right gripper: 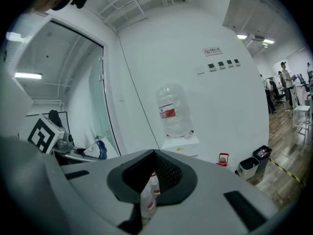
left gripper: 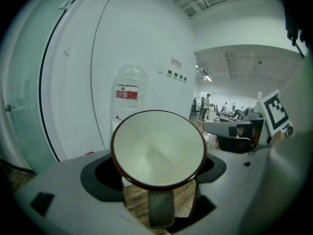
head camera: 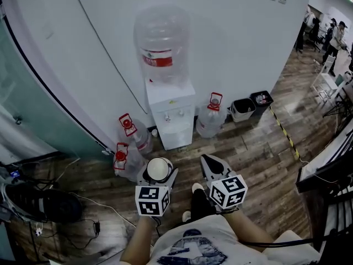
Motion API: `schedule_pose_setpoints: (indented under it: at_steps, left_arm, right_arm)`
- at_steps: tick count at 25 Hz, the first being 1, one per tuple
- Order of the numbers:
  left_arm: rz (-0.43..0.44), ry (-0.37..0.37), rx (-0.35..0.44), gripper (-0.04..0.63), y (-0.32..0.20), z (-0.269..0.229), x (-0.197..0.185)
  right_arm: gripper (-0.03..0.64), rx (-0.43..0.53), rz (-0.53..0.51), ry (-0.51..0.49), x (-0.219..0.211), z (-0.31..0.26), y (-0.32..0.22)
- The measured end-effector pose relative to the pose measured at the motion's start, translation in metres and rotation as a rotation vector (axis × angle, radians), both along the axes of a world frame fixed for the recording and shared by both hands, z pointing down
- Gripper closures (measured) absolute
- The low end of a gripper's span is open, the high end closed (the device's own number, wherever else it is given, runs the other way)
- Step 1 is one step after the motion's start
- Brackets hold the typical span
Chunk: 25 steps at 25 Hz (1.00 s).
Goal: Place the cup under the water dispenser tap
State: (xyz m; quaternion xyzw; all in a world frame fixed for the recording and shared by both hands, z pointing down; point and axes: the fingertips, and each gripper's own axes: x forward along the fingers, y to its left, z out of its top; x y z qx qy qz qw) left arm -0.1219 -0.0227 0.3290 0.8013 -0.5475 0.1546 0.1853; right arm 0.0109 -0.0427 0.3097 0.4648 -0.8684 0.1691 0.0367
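A white water dispenser [head camera: 172, 117] stands against the wall with a big clear bottle [head camera: 161, 42] on top; its taps [head camera: 172, 115] are small on its front. In the left gripper view the bottle [left gripper: 128, 92] shows behind the cup. The cup [head camera: 158, 169] [left gripper: 157, 148] is white inside with a dark red rim and a grey handle. It sits upright between the jaws of my left gripper [head camera: 158, 175] [left gripper: 157, 171], which is shut on it, well in front of the dispenser. My right gripper [head camera: 212, 164] [right gripper: 153, 156] is beside it, shut and empty.
Spare water bottles with red caps stand on the wooden floor left [head camera: 131, 130] [head camera: 123, 160] and right [head camera: 212, 116] of the dispenser. Two bins [head camera: 242, 109] [head camera: 261, 99] sit by the wall. Cables and a dark bag [head camera: 41, 204] lie at the left. A desk edge [head camera: 325, 159] is at right.
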Motion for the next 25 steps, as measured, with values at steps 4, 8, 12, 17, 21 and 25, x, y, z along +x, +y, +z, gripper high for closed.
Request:
schedule_pose_setpoints:
  at_steps: [4, 8, 12, 17, 21, 25]
  left_arm:
    - [0.003, -0.001, -0.009, 0.155, -0.025, 0.007, -0.001]
    - [-0.004, -0.003, -0.022, 0.155, -0.058, 0.017, -0.004]
    - [-0.013, -0.022, -0.04, 0.155, -0.092, 0.03, -0.009]
    - [-0.008, -0.035, -0.058, 0.155, -0.139, 0.051, -0.012]
    - [-0.008, -0.048, -0.083, 0.155, -0.175, 0.08, -0.013]
    - [-0.012, -0.058, -0.108, 0.155, -0.209, 0.113, -0.016]
  right_arm:
    - [0.595, -0.012, -0.015, 0.005, -0.007, 0.007, -0.024]
    - [0.596, -0.022, -0.03, 0.009, -0.012, 0.016, -0.058]
    - [0.597, -0.027, -0.042, 0.021, -0.017, 0.024, -0.099]
    - [0.595, -0.063, -0.072, 0.031, -0.028, 0.048, -0.147]
    - [0.595, -0.093, -0.075, 0.039, -0.032, 0.076, -0.185]
    - [0.595, -0.107, -0.071, 0.042, -0.034, 0.105, -0.219]
